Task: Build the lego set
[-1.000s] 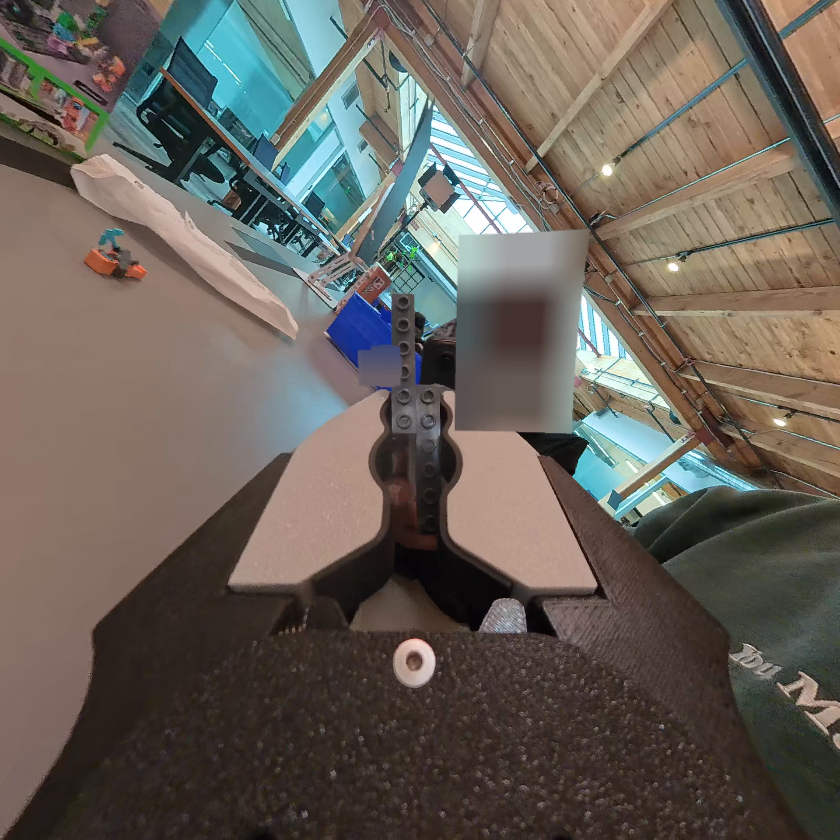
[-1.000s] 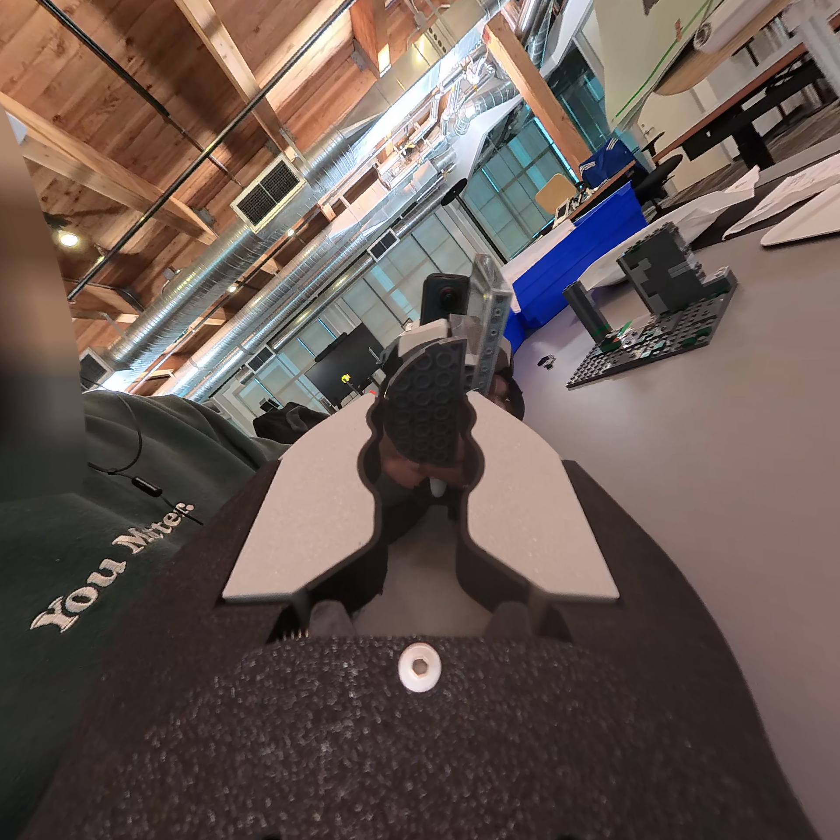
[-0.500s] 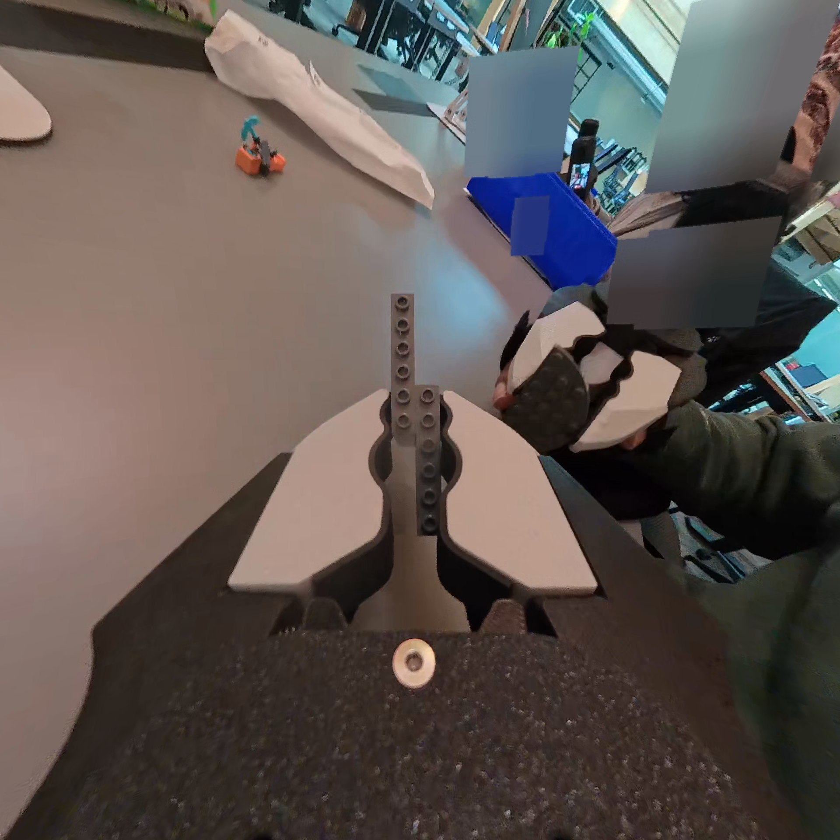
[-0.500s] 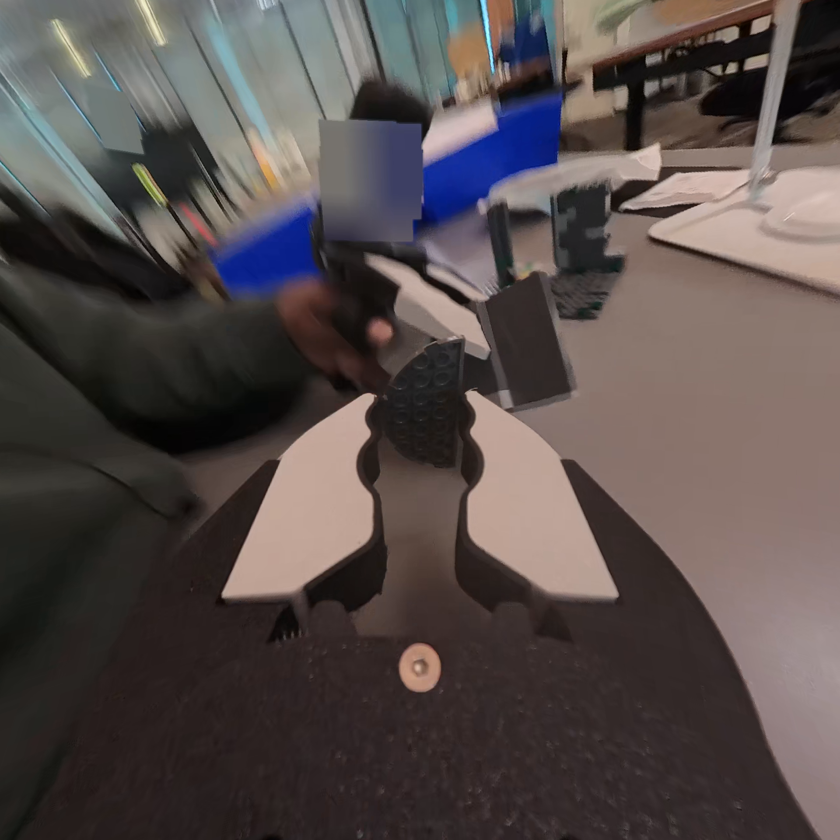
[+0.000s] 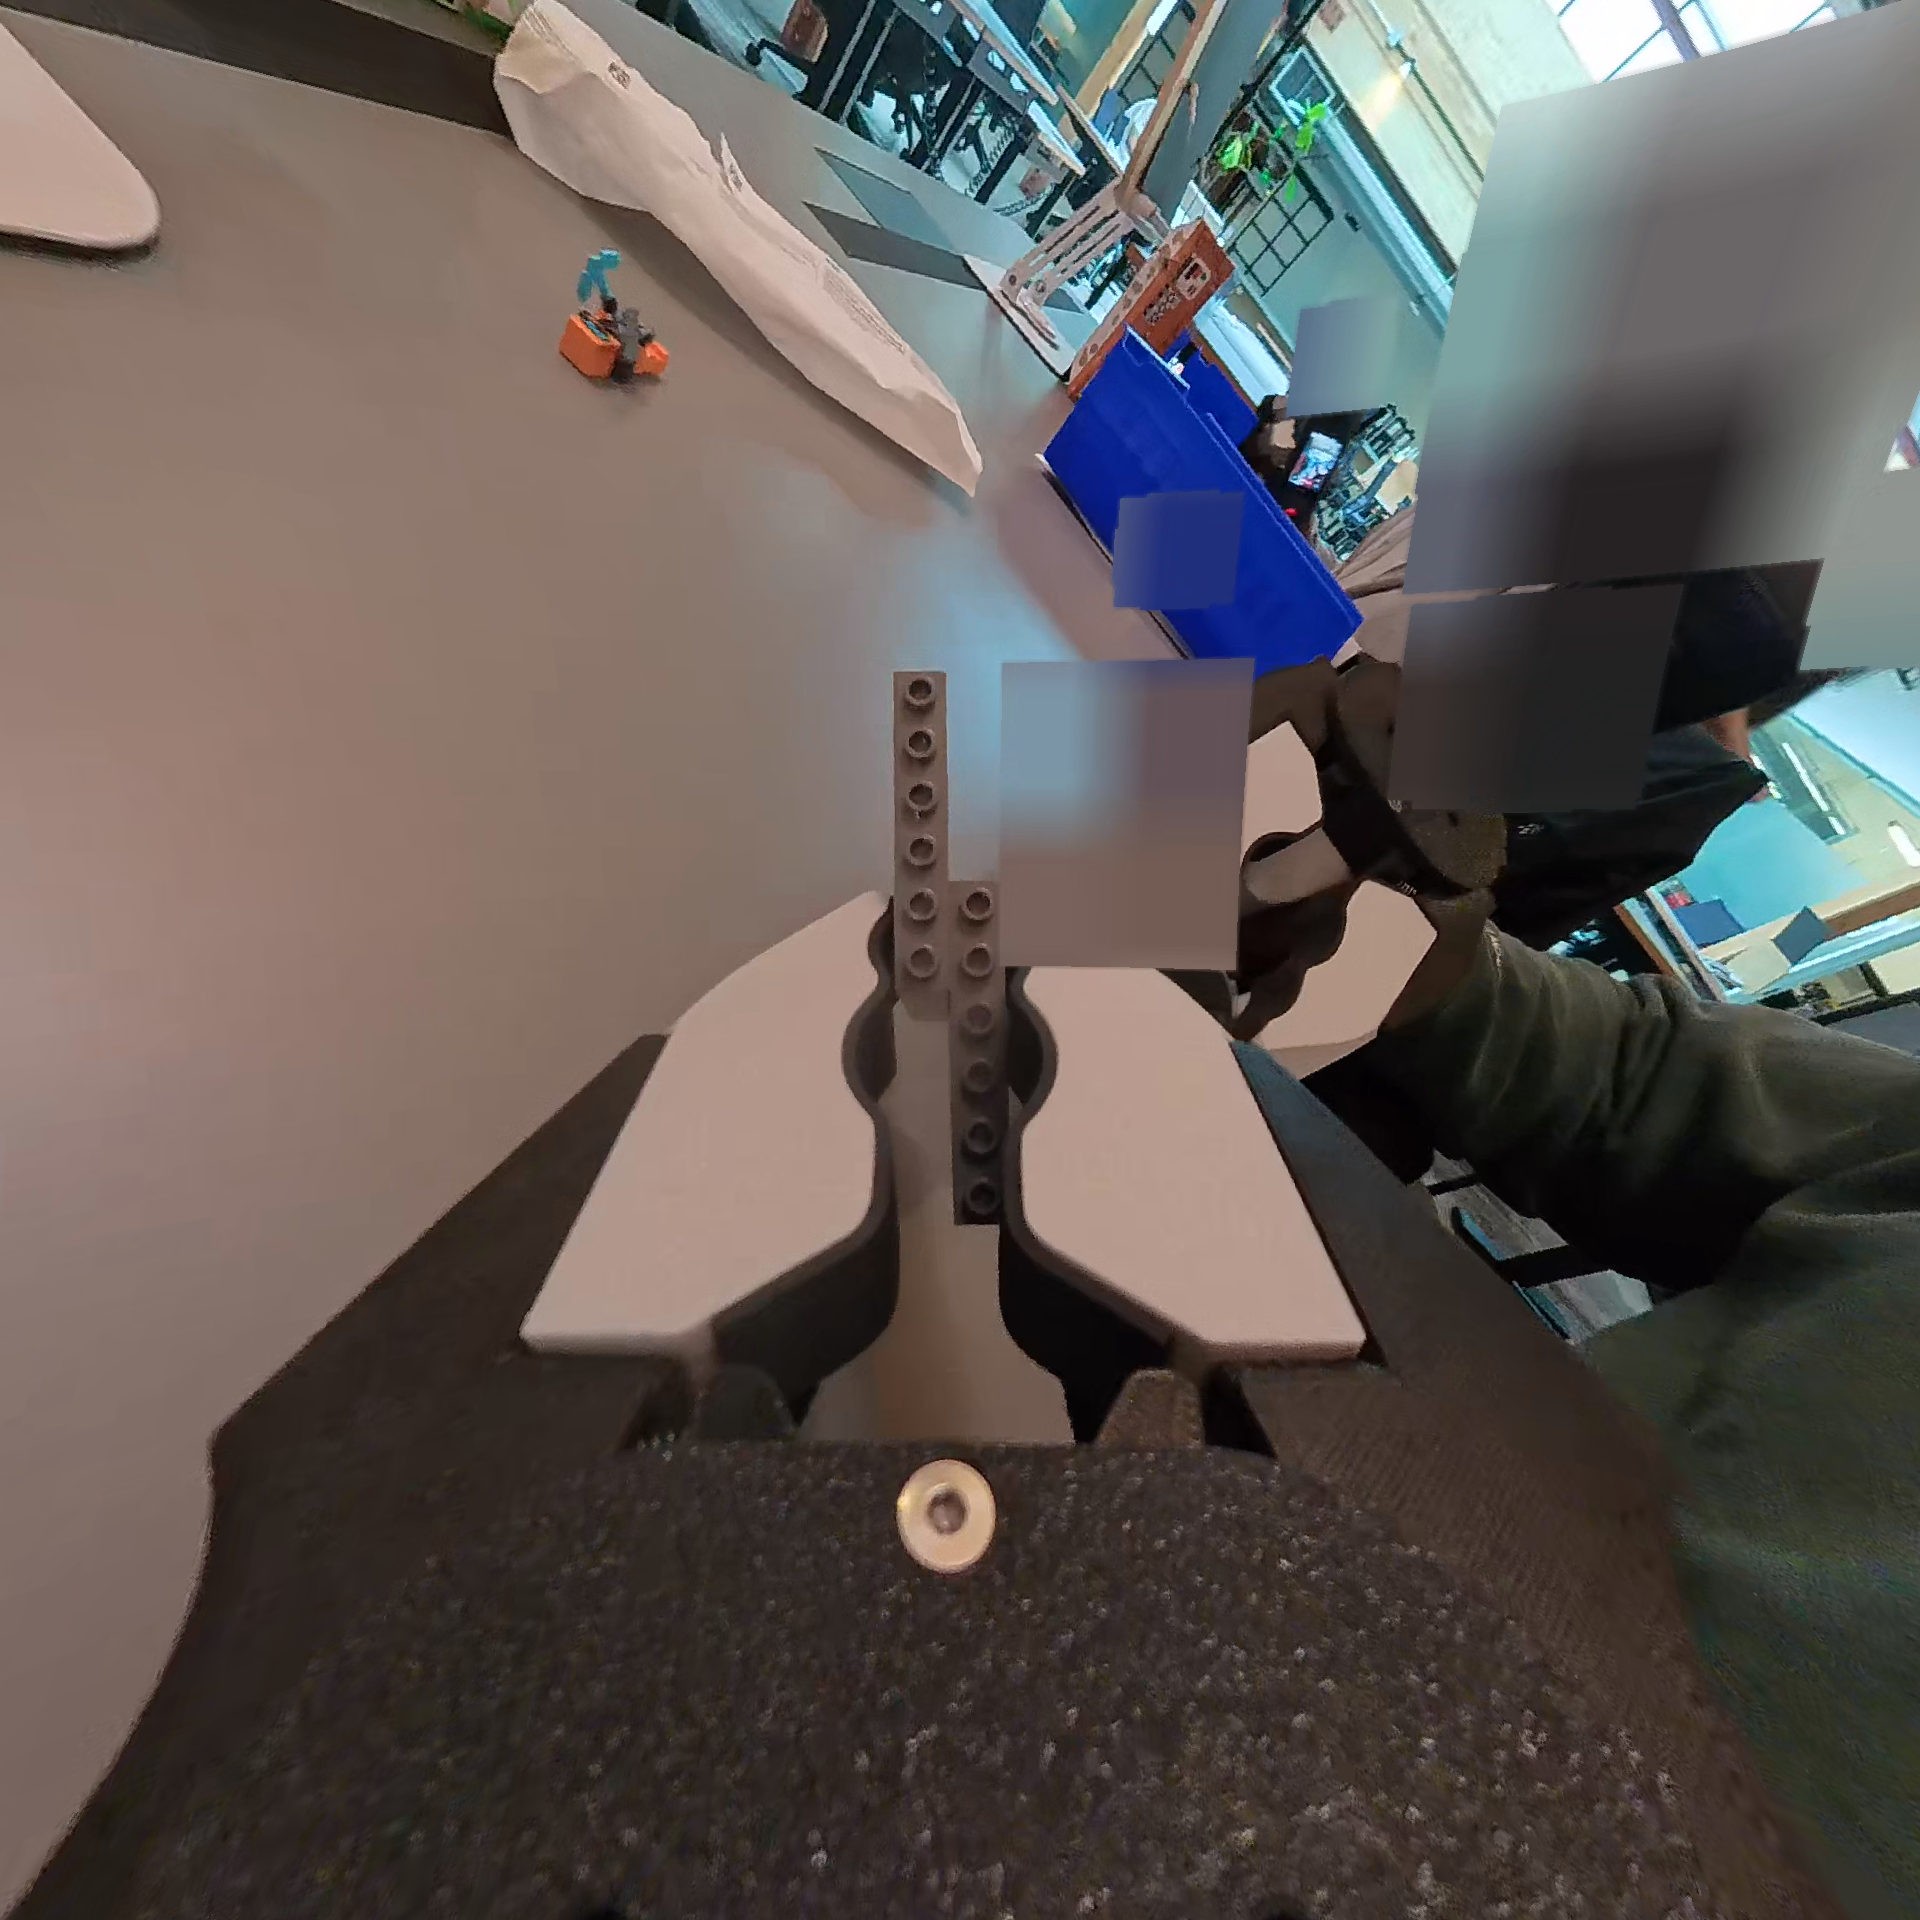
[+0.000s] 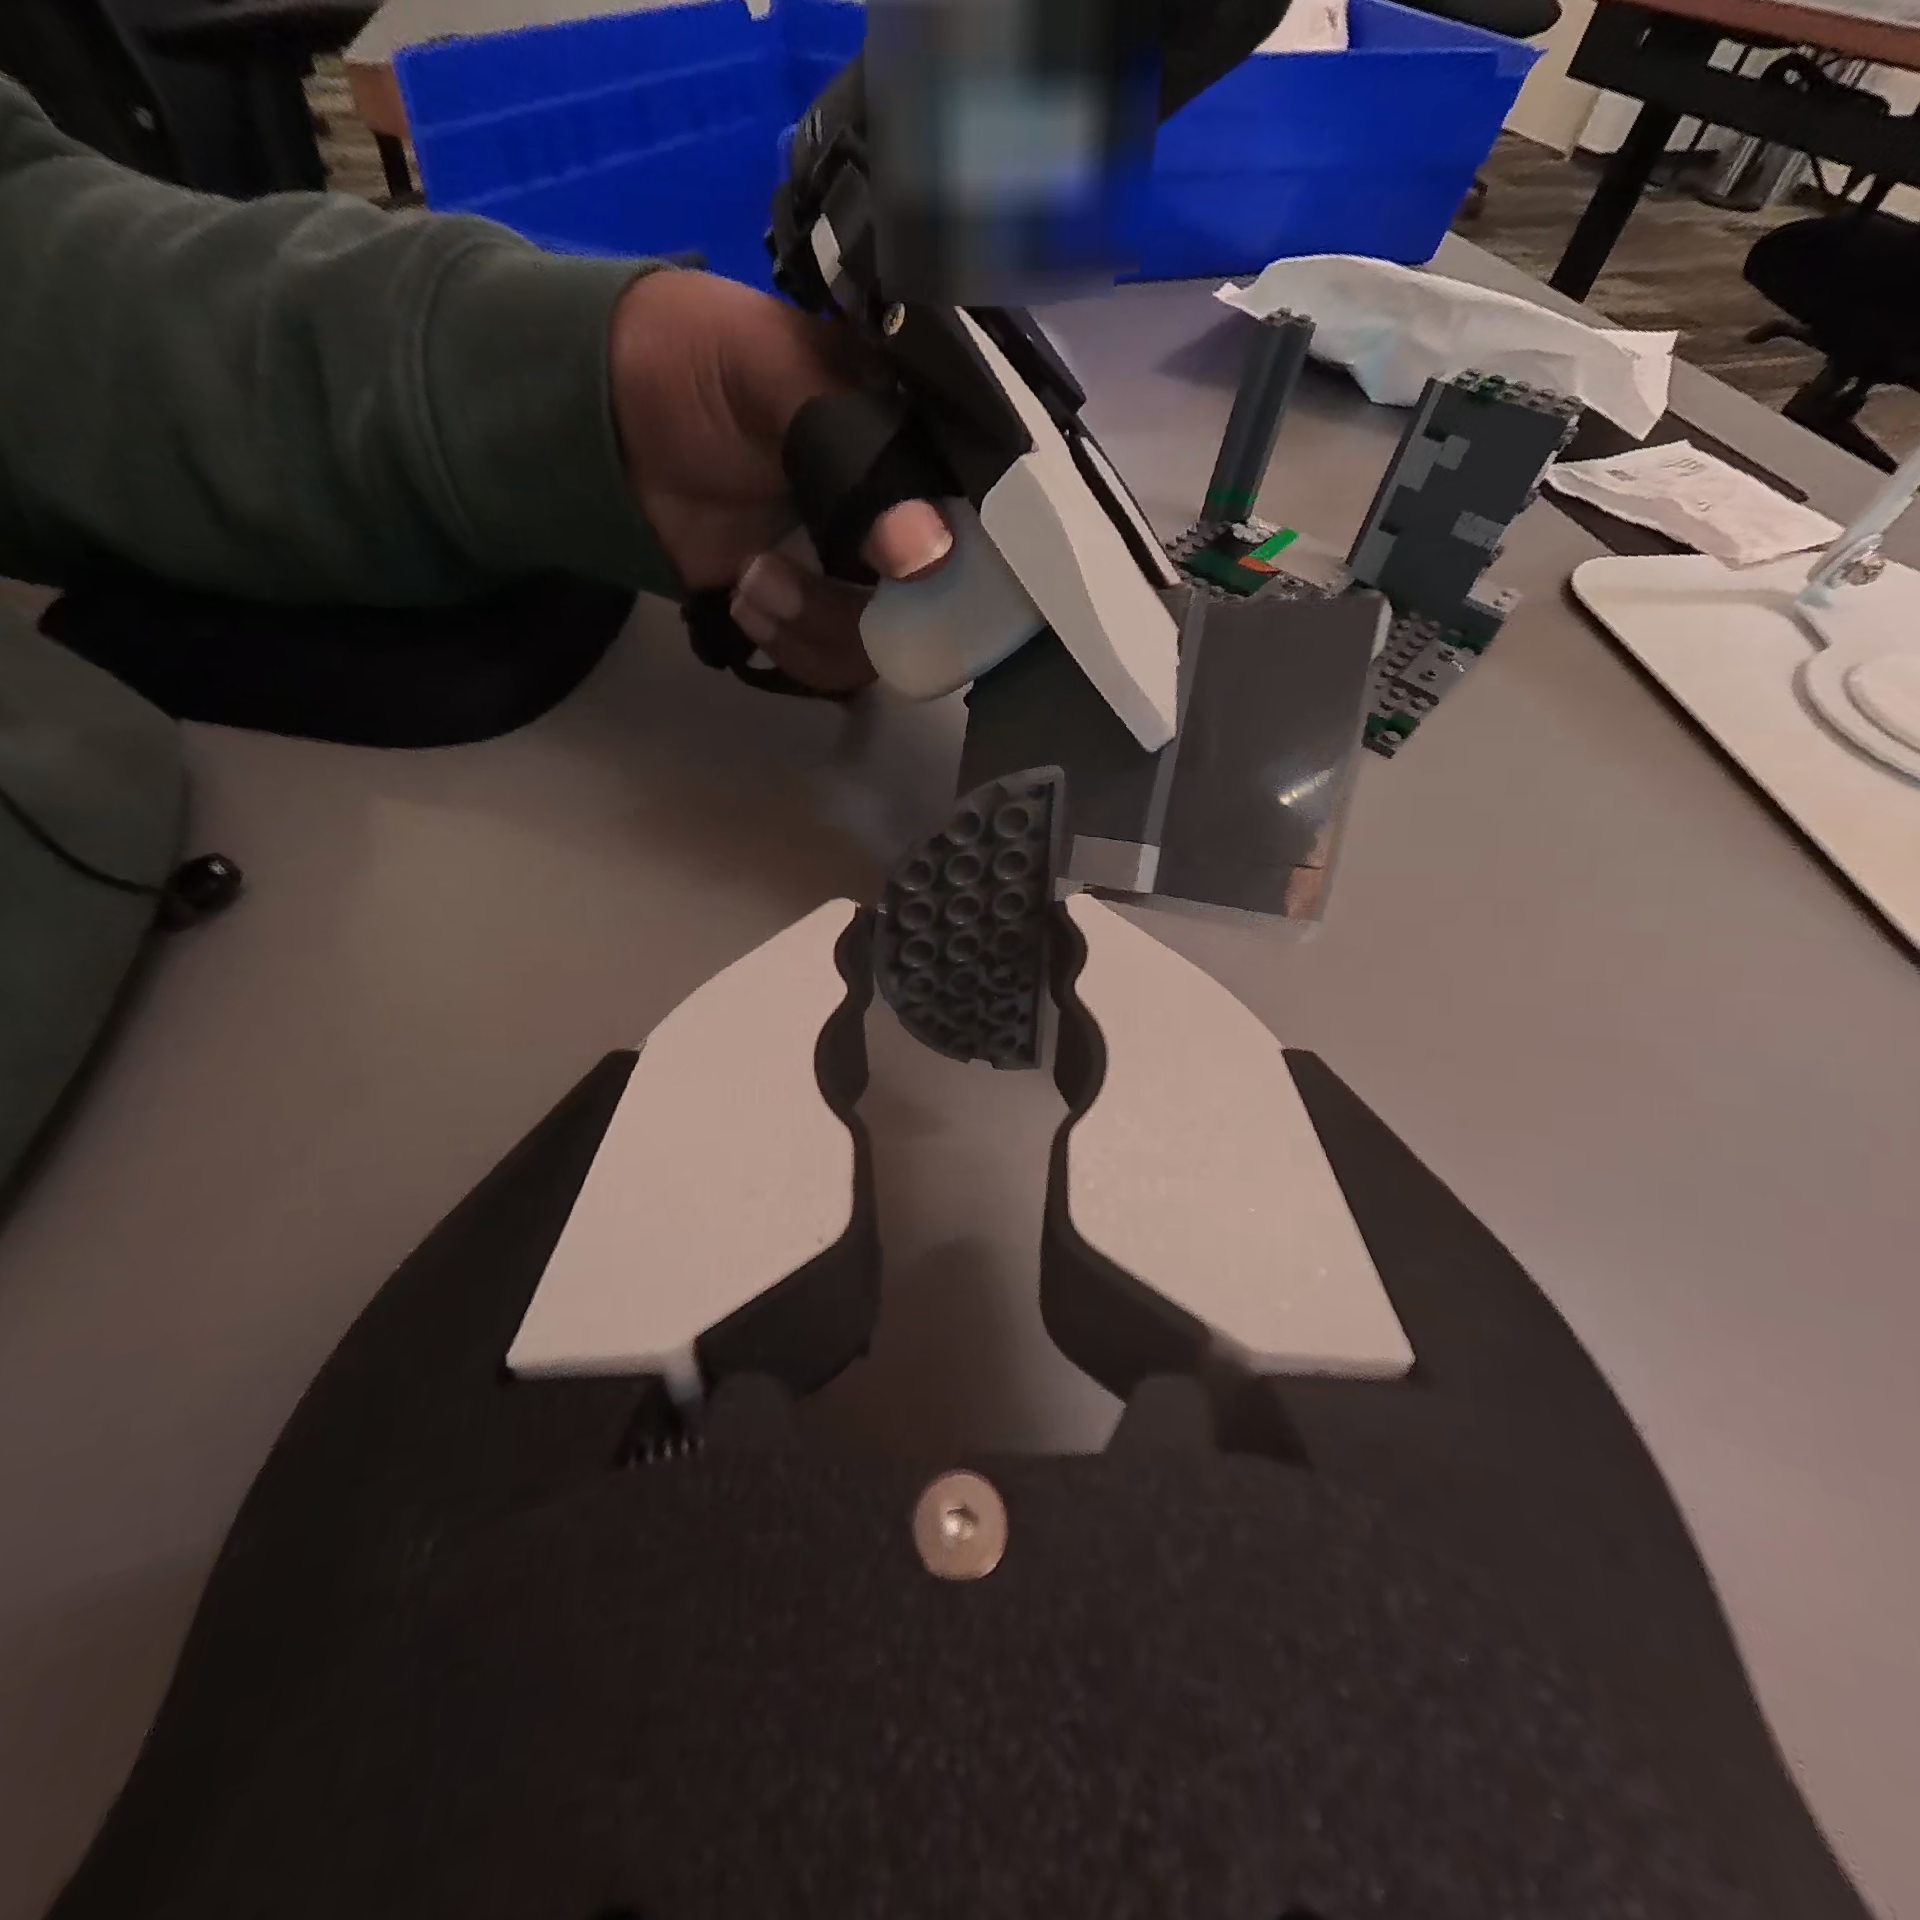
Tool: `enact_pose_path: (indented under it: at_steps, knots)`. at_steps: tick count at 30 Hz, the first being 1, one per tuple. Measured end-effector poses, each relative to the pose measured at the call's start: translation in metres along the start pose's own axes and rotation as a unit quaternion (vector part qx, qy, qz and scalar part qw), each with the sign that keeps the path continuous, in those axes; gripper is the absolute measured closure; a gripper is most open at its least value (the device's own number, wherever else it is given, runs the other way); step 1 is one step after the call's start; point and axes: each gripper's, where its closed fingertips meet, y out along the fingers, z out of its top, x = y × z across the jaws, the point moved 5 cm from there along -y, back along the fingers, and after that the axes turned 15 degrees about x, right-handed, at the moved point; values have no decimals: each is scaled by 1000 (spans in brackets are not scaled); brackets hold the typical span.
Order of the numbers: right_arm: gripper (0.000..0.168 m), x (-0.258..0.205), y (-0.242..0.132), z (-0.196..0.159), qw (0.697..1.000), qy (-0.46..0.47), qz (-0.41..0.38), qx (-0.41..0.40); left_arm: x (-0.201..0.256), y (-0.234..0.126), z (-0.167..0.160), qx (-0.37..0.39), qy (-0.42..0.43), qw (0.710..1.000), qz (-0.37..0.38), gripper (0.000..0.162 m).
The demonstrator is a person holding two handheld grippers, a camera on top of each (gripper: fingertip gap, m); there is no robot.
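My left gripper [image 5: 948,935] is shut on a grey lego assembly [image 5: 921,831] that I see edge-on, a light grey strip beside a dark grey strip. In the right wrist view a hand holds that gripper [image 6: 1081,613] tilted down, and the assembly [image 6: 1257,748] shows as a smooth dark grey panel close above the table. My right gripper [image 6: 961,914] is shut on a dark grey rounded studded plate [image 6: 971,935], just in front of the panel's lower left corner. The partly built lego set [image 6: 1455,509] stands on its baseplate behind.
A blue bin [image 6: 1299,156] and crumpled white paper [image 6: 1455,332] lie behind the build. A white flat base [image 6: 1714,665] sits at the right. A small orange and teal lego model [image 5: 613,343] and a white paper bag [image 5: 748,239] lie on the grey table [image 5: 416,727]. One gripper's finger ends stand about 6 cm off the other's. The partly built lego set [image 6: 1455,509] lies around 20 cm away from my left fingertips.
Both grippers have tipped down from facing the ceiling to facing the table. The left gripper's panel and the right gripper's rounded plate have come close together low over the table.
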Motion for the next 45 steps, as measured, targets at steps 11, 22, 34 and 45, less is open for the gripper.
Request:
enact_pose_path:
  at_steps: [11, 22, 34, 45]
  knots:
    - [136, 13, -4, -6, 997, 65, -35, 26, -10, -15, 1, -147, 258, 952, 79, 146]
    - [136, 20, -13, -6, 993, 97, -58, 44, -18, 24, 11, -293, 350, 890, 1, 145]
    - [136, 17, -9, -11, 994, 95, -52, 18, -22, 19, 10, -287, 324, 901, -7, 140]
    - [136, 14, 0, -15, 994, 102, -43, 3, -23, 10, 13, -255, 343, 904, 21, 146]
